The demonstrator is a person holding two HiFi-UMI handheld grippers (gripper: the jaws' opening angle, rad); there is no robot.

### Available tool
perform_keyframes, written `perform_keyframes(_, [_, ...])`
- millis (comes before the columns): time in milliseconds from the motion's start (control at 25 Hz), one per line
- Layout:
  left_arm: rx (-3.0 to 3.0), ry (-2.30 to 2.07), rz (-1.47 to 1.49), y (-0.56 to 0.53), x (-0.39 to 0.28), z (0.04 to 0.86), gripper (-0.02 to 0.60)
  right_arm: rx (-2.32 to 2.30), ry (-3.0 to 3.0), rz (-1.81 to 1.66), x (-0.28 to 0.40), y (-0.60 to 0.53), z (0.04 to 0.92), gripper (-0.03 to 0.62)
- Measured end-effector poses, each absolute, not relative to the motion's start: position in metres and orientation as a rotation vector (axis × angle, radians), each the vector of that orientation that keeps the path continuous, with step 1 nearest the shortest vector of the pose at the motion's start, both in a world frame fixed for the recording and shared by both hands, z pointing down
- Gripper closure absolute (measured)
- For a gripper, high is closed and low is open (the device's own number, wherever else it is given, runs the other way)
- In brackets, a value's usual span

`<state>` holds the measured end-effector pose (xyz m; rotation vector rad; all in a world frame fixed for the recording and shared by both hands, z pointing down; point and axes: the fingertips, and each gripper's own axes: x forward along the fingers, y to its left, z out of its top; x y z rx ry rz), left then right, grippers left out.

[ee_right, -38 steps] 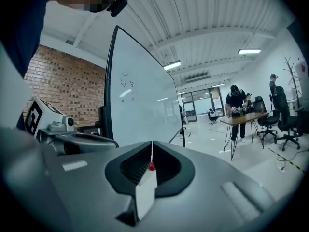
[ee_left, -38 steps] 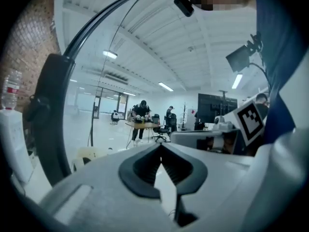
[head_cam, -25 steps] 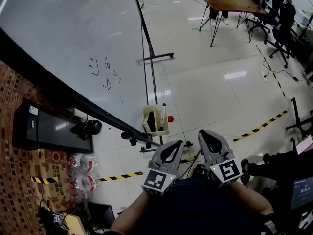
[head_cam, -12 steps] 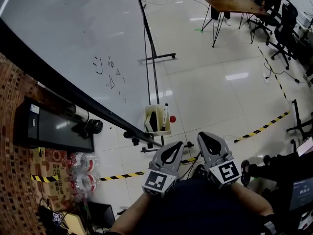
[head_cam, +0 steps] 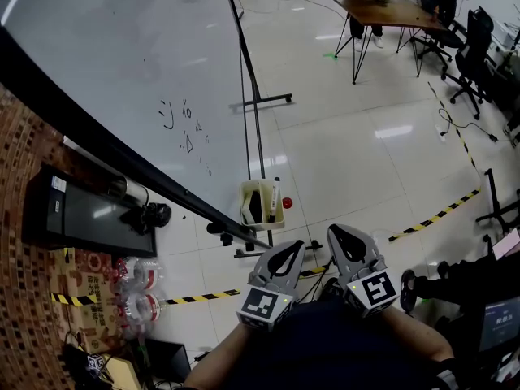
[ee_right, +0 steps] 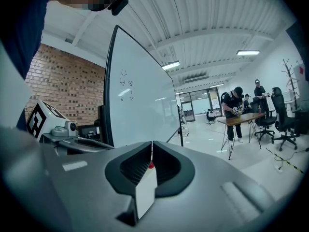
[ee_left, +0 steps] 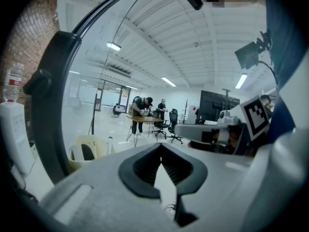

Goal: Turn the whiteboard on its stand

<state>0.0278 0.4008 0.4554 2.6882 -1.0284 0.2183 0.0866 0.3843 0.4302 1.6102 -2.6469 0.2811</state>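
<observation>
The big whiteboard (head_cam: 122, 63) fills the upper left of the head view, and its dark frame edge (head_cam: 154, 177) runs down towards me. A few pen scribbles (head_cam: 185, 128) mark its face. Behind it are the stand's thin post (head_cam: 244, 63) and foot (head_cam: 264, 101). A cream basket (head_cam: 258, 201) with markers hangs by the board's near corner. My left gripper (head_cam: 297, 243) and right gripper (head_cam: 335, 230) are side by side just below that corner, both shut and empty, touching nothing. In the right gripper view the whiteboard (ee_right: 140, 105) stands ahead of the shut right gripper (ee_right: 151, 144). In the left gripper view the shut left gripper (ee_left: 161, 145) has the frame (ee_left: 53, 105) to its left.
A black screen (head_cam: 89, 214) and packed water bottles (head_cam: 134, 287) lie by the brick wall at left. Yellow-black tape (head_cam: 435, 214) crosses the tiled floor. At the back right are a wooden table (head_cam: 386, 6) with people at it and office chairs (head_cam: 471, 39).
The head view has drifted slightly, so the scribbles and basket sit a little lower in the picture. Both grippers stay shut, side by side, in the same place.
</observation>
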Motion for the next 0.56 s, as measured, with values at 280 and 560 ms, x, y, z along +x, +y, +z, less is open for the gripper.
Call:
perform_keyframes(280, [2.682,-1.026,0.222,0.4012,0.0272,0.4572,0.575,1.609,-2.65,0.317,0.0847,0.385,0.432,0.579])
perform_keyframes(560, [2.683,-1.027,0.217,0.4022,0.0266,0.4579,0.575,1.604,-2.651,0.316,0.0833,0.3864,0.4327,0.579])
